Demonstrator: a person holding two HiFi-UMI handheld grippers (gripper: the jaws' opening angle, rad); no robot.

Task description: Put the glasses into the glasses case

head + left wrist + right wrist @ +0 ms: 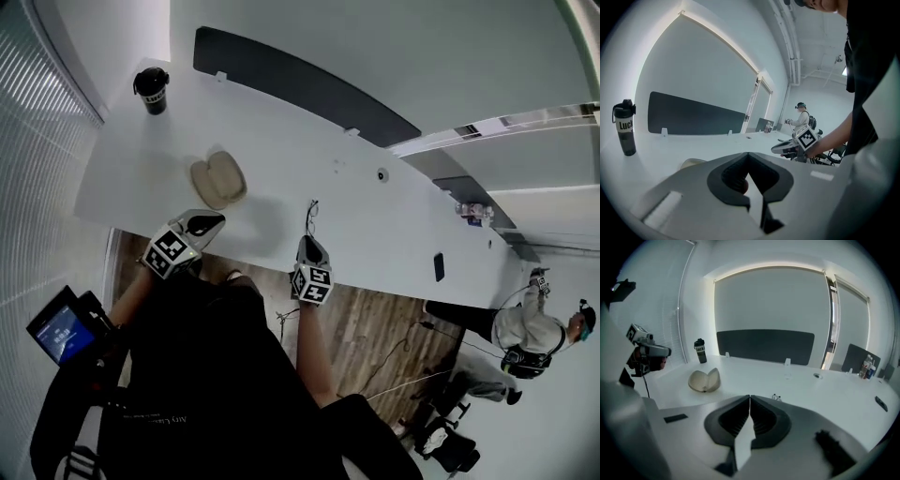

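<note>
Two claws hang over the near edge of a white table, and neither holds anything.

Head view: the left claw and the right claw both point toward 12 o'clock. The glasses lie on the table just beyond the right claw's tips, at its 12 o'clock, and are not touching them. They show as a thin dark line running 12 to 6, so their long axis appears roughly in line with that claw. The detail is too small to confirm this. The glasses case lies open at 10 o'clock from the glasses and at 12 o'clock from the left claw, near its tips. A bottle stands at the far left corner, well apart.

Left gripper view: the left claw has its jaws closed tip to tip, with nothing between them. Only a sliver of the case shows past the claw body at 10 o'clock. The right claw sits at 2 o'clock.

Right gripper view: the right claw has its jaws pressed together and empty. The glasses sit just past the tips at 1 o'clock. The case lies at 10 o'clock with both halves spread.

Assessment: the right claw is the nearer one to the glasses and would need to open before it can take them. The carry to the case would then run toward 10 o'clock.
</note>
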